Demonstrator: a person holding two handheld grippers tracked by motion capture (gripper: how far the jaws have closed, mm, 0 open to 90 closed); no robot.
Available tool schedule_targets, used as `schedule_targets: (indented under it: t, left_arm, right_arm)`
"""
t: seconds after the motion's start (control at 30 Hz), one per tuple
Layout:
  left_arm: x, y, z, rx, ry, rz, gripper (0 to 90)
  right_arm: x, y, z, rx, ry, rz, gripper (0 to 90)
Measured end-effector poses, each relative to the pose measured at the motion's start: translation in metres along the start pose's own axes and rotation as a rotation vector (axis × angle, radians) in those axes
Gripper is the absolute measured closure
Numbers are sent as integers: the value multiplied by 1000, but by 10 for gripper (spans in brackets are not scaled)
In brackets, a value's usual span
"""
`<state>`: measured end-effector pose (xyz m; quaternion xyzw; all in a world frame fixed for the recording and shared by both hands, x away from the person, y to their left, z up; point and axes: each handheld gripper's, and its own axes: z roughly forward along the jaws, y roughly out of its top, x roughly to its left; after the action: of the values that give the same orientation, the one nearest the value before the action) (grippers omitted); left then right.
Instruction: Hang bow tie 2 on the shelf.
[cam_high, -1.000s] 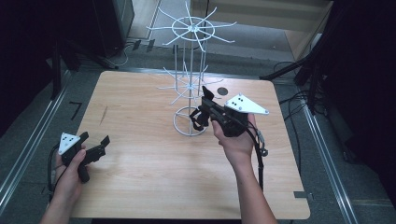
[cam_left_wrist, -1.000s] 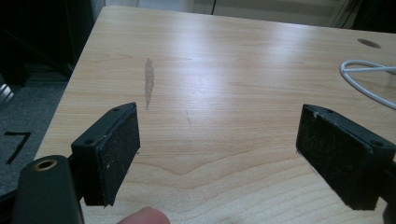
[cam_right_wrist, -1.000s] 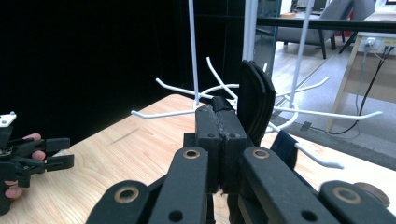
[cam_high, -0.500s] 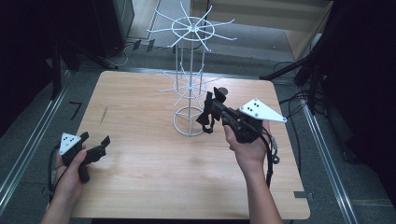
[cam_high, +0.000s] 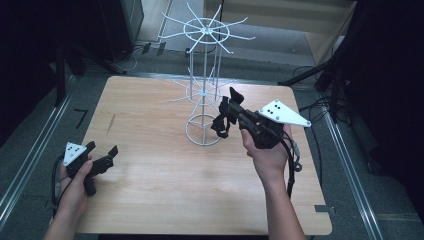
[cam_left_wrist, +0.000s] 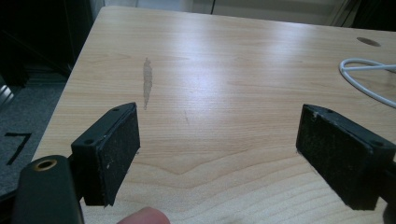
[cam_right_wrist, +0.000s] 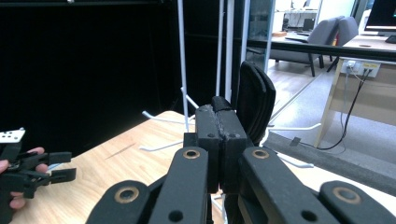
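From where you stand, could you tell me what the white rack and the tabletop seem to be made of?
The white rack looks like thin metal wire with a glossy white coating: slim straight rods, radiating spokes and a ring base, though plastic cannot be ruled out. The tabletop appears to be light wood or a wood-look laminate: visible grain lines, a smooth satin sheen reflecting the light, and one dull scuff mark.
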<state>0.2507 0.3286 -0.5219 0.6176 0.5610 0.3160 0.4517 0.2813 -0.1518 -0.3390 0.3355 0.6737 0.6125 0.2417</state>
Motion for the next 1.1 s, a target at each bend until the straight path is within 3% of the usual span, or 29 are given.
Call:
schedule_targets:
  t: [0.5,1.1]
  left_arm:
    - [0,0,0,3,2,-3,141]
    - [0,0,0,-1,0,-4,141]
  right_arm:
    - [-22,-9,21,25,-30,33,900]
    - [-25,-37,45,96,-35,54,900]
